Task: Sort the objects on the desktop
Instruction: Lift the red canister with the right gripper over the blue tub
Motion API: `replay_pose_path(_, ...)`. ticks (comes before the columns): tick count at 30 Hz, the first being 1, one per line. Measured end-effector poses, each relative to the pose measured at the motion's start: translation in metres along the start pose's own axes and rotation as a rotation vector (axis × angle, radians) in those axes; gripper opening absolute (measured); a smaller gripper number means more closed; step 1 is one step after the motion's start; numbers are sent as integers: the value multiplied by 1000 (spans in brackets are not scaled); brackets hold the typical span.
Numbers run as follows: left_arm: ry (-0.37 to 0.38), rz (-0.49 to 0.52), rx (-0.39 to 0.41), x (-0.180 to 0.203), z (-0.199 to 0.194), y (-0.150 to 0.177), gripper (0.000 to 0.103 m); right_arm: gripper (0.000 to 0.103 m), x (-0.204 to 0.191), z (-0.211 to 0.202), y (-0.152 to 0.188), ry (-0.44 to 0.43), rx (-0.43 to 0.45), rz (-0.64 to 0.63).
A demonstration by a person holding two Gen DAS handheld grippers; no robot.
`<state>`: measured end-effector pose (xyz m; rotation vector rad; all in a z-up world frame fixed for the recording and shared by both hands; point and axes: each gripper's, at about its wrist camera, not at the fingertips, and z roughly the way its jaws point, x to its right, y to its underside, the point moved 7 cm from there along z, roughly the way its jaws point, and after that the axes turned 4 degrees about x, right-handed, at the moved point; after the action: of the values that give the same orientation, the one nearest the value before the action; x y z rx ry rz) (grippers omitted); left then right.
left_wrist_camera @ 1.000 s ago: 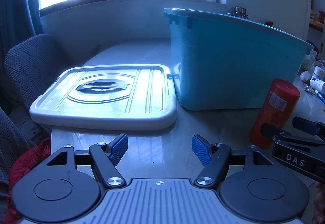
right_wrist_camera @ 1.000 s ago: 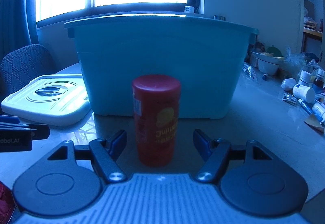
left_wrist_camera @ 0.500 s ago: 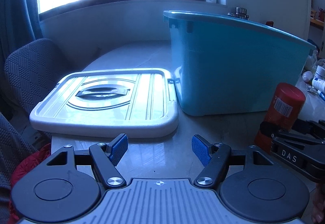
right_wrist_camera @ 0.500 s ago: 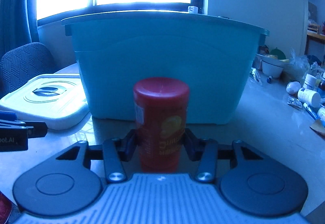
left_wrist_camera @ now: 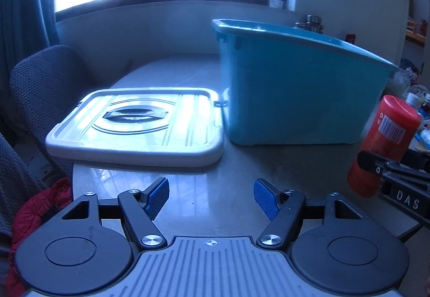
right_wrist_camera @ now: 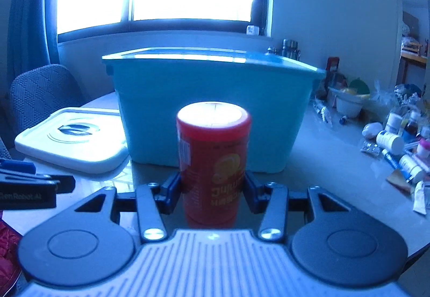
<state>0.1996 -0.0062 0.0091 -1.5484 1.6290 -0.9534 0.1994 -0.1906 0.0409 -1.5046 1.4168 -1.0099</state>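
while your left gripper [left_wrist_camera: 211, 198] idles with its blue pads wide apart and nothing between them, the left wrist view shows the white lid [left_wrist_camera: 139, 127] lying flat at 11 o'clock and the teal bin [left_wrist_camera: 295, 92] at 1 o'clock, lid edge just beside the bin wall. out at 3 o'clock the red can [left_wrist_camera: 384, 141] leans in the other tool's grip, clear of the table [left_wrist_camera: 242, 170] by the look of its base, though the blur leaves that unsure.

from the right wrist view, your right gripper [right_wrist_camera: 212, 189] is closed snugly on the can [right_wrist_camera: 215, 162], both pads pressed to its lower sides. the can's long axis stands roughly upright and the bin [right_wrist_camera: 209, 98] sits dead ahead at 12 o'clock, its rim above the can's top. that is what the next move seems to turn on: the can must rise over that rim before going forward. loose bottles [right_wrist_camera: 397, 146] crowd the table at 3 o'clock, well apart from your path.
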Motion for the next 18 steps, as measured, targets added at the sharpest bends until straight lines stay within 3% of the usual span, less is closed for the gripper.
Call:
replay_pose_path(9,-9,-19,23,0,-16,-5,72,49,7,-24,-24,-3,45,24)
replay_pose_path(18,-38,-12,35,-3,-22,-17,72,49,11,-30,-78,15,133,-34)
